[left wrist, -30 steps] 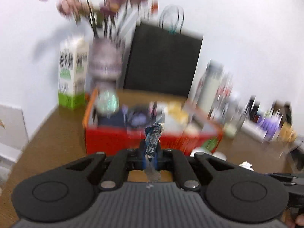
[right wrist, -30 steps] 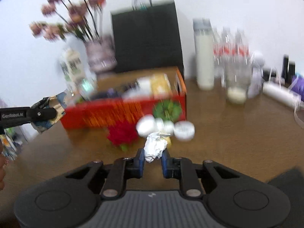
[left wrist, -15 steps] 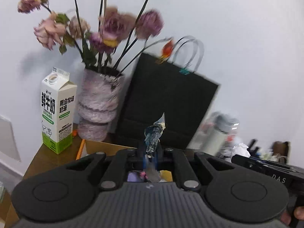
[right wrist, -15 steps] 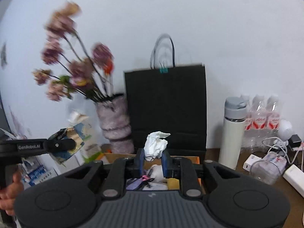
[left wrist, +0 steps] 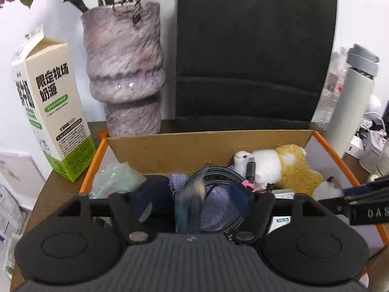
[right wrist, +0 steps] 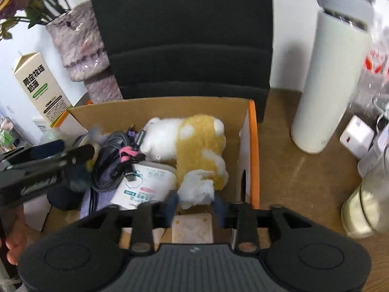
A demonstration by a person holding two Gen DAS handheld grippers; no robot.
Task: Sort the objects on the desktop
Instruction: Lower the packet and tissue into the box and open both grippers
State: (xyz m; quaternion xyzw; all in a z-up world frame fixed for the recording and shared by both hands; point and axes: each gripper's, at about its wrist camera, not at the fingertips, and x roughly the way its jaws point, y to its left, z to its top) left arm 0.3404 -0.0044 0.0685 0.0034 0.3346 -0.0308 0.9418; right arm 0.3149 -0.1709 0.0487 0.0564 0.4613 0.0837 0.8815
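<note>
Hanging blurred between the spread fingers of the left gripper (left wrist: 192, 209), a blue wrapper (left wrist: 189, 209) sits above the orange-rimmed cardboard box (left wrist: 209, 143), touching neither finger. The right gripper (right wrist: 195, 205) has its fingers apart on either side of a crumpled white tissue (right wrist: 197, 191) inside the box, beside a yellow-and-white plush toy (right wrist: 194, 143). A milk carton (left wrist: 52, 112) stands left of the box.

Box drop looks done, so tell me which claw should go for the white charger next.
Right. The right claw hangs open by the box's orange wall, nearest the white charger; the left claw sits farther left.
</note>
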